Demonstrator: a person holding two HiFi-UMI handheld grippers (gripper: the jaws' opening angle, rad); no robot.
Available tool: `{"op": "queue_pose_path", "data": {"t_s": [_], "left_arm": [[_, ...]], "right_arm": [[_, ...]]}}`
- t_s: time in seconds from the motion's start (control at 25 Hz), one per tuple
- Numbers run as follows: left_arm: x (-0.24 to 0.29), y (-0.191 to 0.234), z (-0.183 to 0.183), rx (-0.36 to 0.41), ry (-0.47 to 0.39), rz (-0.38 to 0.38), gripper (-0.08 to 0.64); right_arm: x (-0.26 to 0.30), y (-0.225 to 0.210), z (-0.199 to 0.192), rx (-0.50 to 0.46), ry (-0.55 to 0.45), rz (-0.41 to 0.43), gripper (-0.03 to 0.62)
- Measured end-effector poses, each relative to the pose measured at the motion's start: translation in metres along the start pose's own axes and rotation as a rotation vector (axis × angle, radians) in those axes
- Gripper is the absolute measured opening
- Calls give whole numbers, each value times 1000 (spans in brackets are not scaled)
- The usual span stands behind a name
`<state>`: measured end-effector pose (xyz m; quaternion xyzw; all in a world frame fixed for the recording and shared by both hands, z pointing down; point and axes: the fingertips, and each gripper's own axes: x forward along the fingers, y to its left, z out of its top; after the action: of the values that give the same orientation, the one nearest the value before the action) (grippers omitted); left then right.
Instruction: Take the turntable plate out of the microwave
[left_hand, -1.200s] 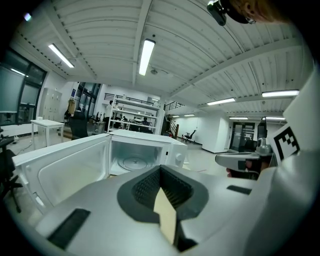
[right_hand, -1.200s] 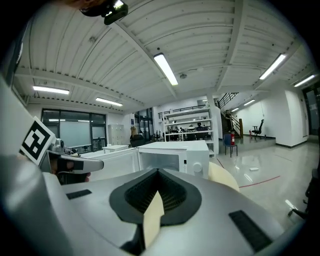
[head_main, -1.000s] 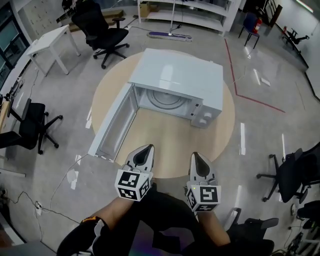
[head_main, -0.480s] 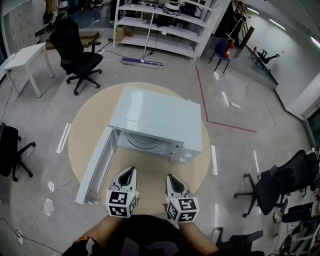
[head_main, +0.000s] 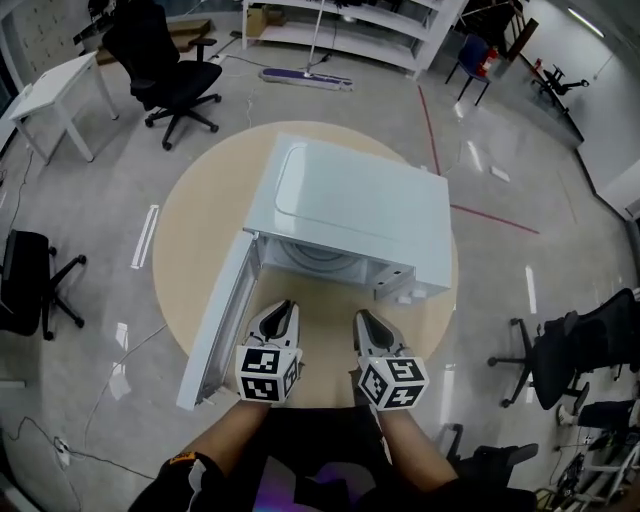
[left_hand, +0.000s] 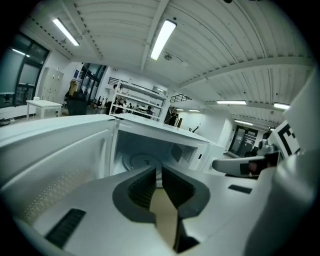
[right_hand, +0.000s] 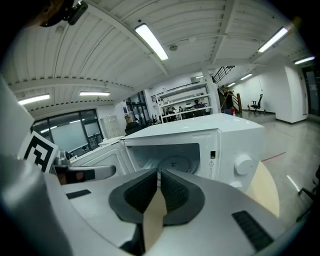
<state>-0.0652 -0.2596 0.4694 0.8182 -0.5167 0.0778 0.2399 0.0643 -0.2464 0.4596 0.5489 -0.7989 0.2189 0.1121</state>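
Observation:
A white microwave (head_main: 350, 215) stands on a round wooden table (head_main: 190, 230) with its door (head_main: 220, 320) swung wide open to the left. Inside lies the round glass turntable plate (head_main: 315, 258), visible through the opening in the left gripper view (left_hand: 142, 161) and the right gripper view (right_hand: 175, 164). Both grippers hover side by side just in front of the opening, short of the cavity. My left gripper (head_main: 283, 308) (left_hand: 158, 170) has its jaws opening, a narrow gap between them with nothing in it. My right gripper (head_main: 362, 317) (right_hand: 159, 172) is shut and empty.
The open door flanks my left gripper on its left. The control panel with its knob (right_hand: 243, 165) is to the right of the opening. Office chairs (head_main: 165, 60) (head_main: 30, 275) (head_main: 580, 350), a white table (head_main: 55, 90) and shelving (head_main: 350, 25) ring the round table.
Both grippers have moved forward toward the microwave opening, which now sits closer in view. The left jaws have parted slightly.

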Motion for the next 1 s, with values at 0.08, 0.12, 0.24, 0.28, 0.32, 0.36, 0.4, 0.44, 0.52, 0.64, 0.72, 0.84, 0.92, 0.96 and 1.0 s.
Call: {"op": "queue_pose_path", "data": {"t_s": [0.08,0.12,0.24,0.28,0.32,0.36,0.4,0.44,0.52,0.64,0.72,0.84,0.92,0.96,1.0], "left_arm": [[16,1,-1,-14,17,1,82],[23,2,-2,-24,25,3,94],[51,5,-8,-66,45,12,117],[61,5,-12,-84,53,14,121],[69,6,-16,-104,63,14,129],[77,7,-19,-127,74,14,135],[84,10,-22,-152,85,13,141],[90,15,-24,-179,95,16,146],[101,27,-27,-238,108,27,152],[121,43,-33,-319,121,45,157],[135,51,-38,-368,128,50,158],[154,61,-44,-415,146,62,158],[166,66,-48,-420,163,72,158],[170,68,-49,-422,171,76,158],[174,70,-50,-426,177,78,158]], "right_arm": [[15,-7,0,37,8,21,17],[23,-10,-2,59,15,33,17],[51,-28,-12,136,39,58,18],[59,-35,-15,162,45,65,18],[67,-42,-19,192,49,73,18],[75,-47,-22,224,54,82,28],[84,-50,-25,258,61,93,57],[94,-52,-28,294,72,105,73],[113,-53,-32,355,96,125,81],[135,-58,-40,415,126,134,81],[147,-66,-45,456,142,120,81],[161,-79,-52,519,158,88,81],[169,-86,-56,542,169,68,81],[172,-89,-59,552,175,56,81],[174,-92,-62,562,182,42,81]]}}
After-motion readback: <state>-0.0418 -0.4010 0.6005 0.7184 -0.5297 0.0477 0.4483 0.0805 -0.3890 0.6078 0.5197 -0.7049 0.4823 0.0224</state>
